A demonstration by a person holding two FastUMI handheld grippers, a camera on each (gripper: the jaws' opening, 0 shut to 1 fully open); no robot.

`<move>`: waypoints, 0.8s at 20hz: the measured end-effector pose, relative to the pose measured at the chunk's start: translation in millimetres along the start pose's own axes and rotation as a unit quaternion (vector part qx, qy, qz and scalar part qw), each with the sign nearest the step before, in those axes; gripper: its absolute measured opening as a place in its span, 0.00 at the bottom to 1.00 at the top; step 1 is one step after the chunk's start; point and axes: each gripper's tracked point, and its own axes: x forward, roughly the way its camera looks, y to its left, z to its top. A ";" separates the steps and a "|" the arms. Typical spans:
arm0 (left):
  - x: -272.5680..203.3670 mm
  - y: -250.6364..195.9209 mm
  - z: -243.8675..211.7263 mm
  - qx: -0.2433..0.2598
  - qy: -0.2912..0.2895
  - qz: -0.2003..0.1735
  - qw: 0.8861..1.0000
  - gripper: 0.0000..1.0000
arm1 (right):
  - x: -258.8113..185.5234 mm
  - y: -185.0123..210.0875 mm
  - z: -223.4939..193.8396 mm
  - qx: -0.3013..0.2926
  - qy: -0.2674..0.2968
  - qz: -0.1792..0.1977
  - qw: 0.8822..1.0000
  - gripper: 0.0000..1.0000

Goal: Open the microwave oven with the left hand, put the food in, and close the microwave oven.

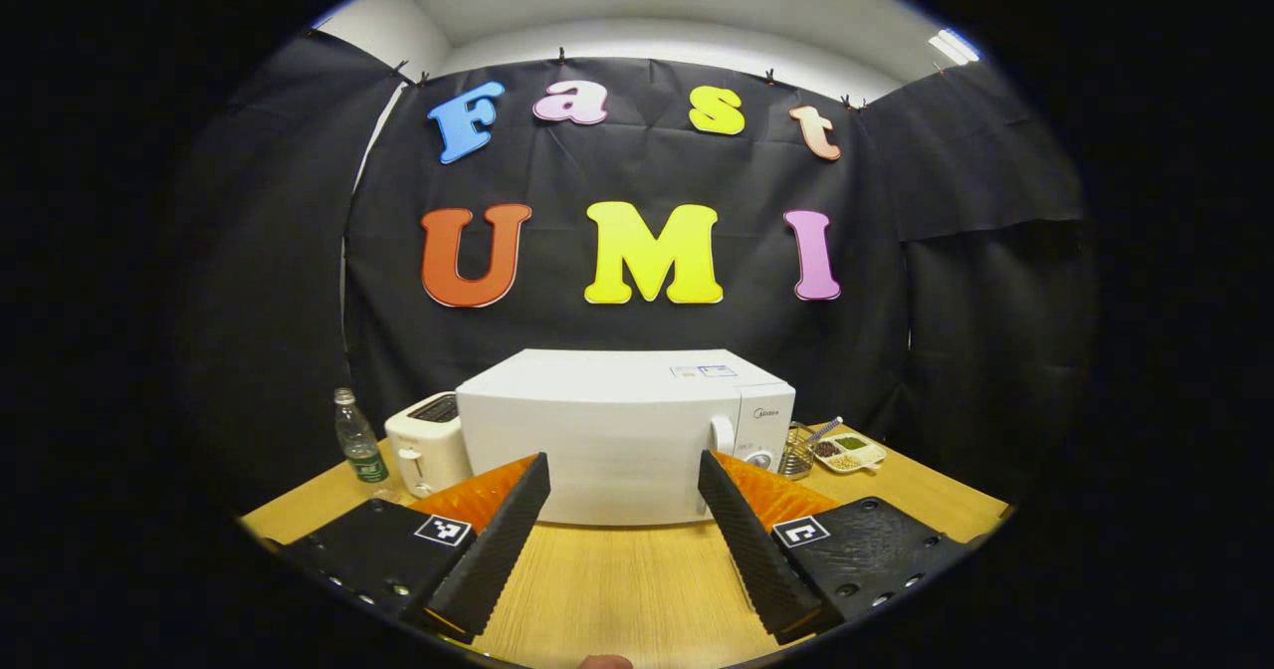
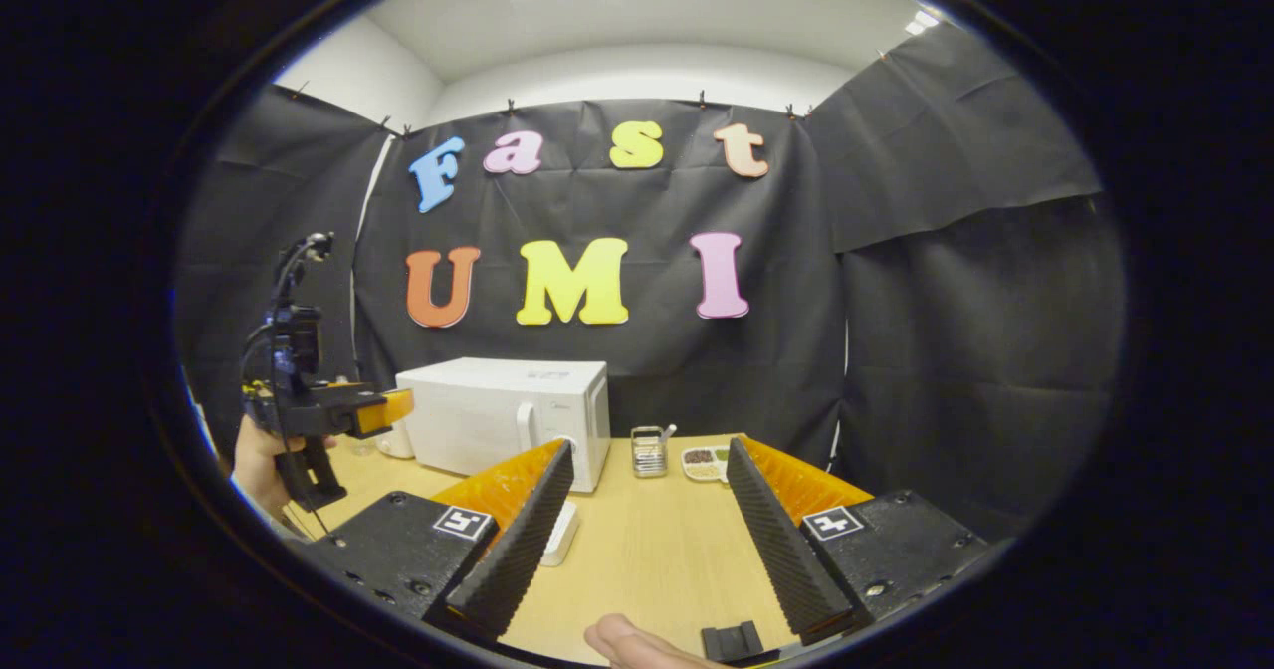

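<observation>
Both fingers of the left hand-held gripper (image 1: 622,520) are standing wide apart, facing the closed microwave (image 1: 622,435); the right hand-held gripper (image 2: 647,525) is hovering open over the bench (image 2: 657,550).

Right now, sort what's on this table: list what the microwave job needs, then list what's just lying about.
Needed for the job:
- microwave oven, door shut
- left gripper, open, facing the oven
- right gripper, open, holding nothing

Just lying about:
- toaster
- water bottle
- wire utensil holder
- divided snack tray
- small white object on the table by the right gripper, too hidden to identify
</observation>
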 end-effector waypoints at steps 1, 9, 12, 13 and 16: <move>-18.6 3.3 1.7 -0.003 0.007 0.006 1.000 0.94 | -2.2 4.9 4.0 -0.001 -0.003 0.000 1.000 0.98; -152.4 29.6 70.5 0.010 -0.043 0.049 0.998 0.94 | -20.6 47.8 53.2 -0.018 -0.034 -0.004 0.999 0.98; -190.0 40.4 80.4 0.007 -0.065 0.058 0.996 0.94 | -31.6 64.1 65.2 -0.022 -0.038 0.003 0.999 0.98; -200.1 41.6 76.1 0.007 -0.061 0.059 0.996 0.94 | -36.3 68.1 67.7 -0.021 -0.040 0.004 0.999 0.98; -223.5 49.3 60.0 -0.003 -0.054 0.062 0.997 0.94 | -49.2 81.4 68.6 -0.016 -0.043 0.019 0.999 0.98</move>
